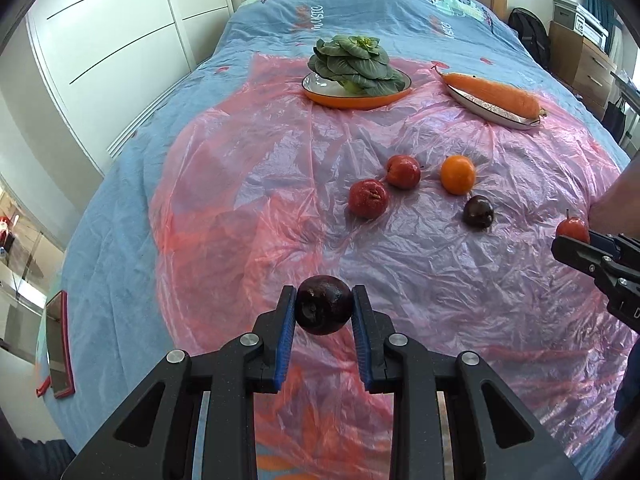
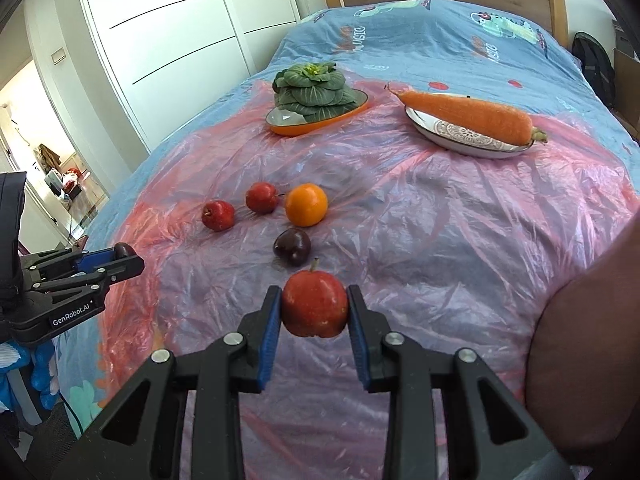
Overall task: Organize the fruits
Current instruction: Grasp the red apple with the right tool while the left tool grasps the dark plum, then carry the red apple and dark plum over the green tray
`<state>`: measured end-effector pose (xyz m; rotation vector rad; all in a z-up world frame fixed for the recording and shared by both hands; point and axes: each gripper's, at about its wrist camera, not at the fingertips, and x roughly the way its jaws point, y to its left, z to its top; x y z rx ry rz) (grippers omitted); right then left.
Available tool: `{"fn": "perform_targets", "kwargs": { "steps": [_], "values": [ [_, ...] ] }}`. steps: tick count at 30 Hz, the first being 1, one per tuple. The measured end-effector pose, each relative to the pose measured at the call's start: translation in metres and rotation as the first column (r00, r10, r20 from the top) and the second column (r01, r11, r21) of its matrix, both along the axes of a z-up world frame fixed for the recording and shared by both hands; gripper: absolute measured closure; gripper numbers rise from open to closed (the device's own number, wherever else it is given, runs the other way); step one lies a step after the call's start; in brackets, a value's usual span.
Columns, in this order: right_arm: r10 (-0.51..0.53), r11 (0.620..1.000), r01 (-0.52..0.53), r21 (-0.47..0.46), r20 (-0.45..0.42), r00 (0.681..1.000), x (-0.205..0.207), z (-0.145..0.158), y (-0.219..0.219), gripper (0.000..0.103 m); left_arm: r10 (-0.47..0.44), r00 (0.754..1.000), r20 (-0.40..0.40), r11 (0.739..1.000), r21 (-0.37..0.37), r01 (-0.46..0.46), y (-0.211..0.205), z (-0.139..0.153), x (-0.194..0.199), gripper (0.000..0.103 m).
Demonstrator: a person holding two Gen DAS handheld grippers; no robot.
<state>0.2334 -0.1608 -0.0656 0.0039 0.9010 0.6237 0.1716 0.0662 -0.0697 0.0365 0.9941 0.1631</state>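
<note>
Gripping a dark plum (image 1: 324, 305), the left tool (image 1: 324, 312) has its blue pads (image 1: 285, 340) pressed on either side of the fruit, lifted clear of the pink plastic sheet (image 1: 280, 200) spread over the bed (image 1: 120, 200). From this tool, two red apples (image 1: 368, 198) (image 1: 403, 171) lie at about 1 o'clock, touching or nearly so, with an orange (image 1: 458, 174) just beside them and a second dark plum (image 1: 478, 211) near it. Farther off, at 12 o'clock, a leafy green vegetable (image 1: 350, 62) sits on an orange plate (image 1: 352, 100); at 2 o'clock a carrot (image 1: 492, 94) lies across a white plate (image 1: 496, 114). The right tool (image 2: 314, 312) is clamped on a red apple with a stem (image 2: 314, 306), held above the sheet, the loose dark plum just beyond it at 12 o'clock
</note>
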Motion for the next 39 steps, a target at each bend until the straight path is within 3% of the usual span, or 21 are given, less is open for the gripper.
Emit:
{"fn": "perform_targets", "kwargs": {
  "steps": [7,15,20,31,39],
  "values": [
    [-0.001,0.999,0.002,0.045,-0.014,1.0,-0.052,0.014,-0.007,0.082,-0.034,0.999,0.026,0.998,0.045,0.033,-0.019,0.031,-0.04,0.08],
    [0.003,0.998,0.001,0.067,-0.064,0.998,-0.126,0.012,-0.04,0.082,-0.107,0.994,-0.028,0.991,0.072,0.109,-0.068,0.03,-0.071,0.08],
    [-0.024,0.998,0.03,0.062,-0.093,0.995,-0.159,0.004,-0.07,0.082,-0.162,0.986,-0.043,0.985,0.05,0.164,-0.1,0.043,-0.089,0.08],
    [-0.174,0.983,0.178,0.042,-0.094,0.98,-0.199,0.022,-0.111,0.082,-0.29,0.955,0.063,0.956,0.064,0.286,-0.135,0.105,-0.132,0.08],
    [-0.264,0.964,0.265,0.005,-0.057,0.963,-0.225,0.048,-0.134,0.082,-0.351,0.928,0.128,0.936,0.037,0.349,-0.145,0.128,-0.161,0.08]
  ]
}}
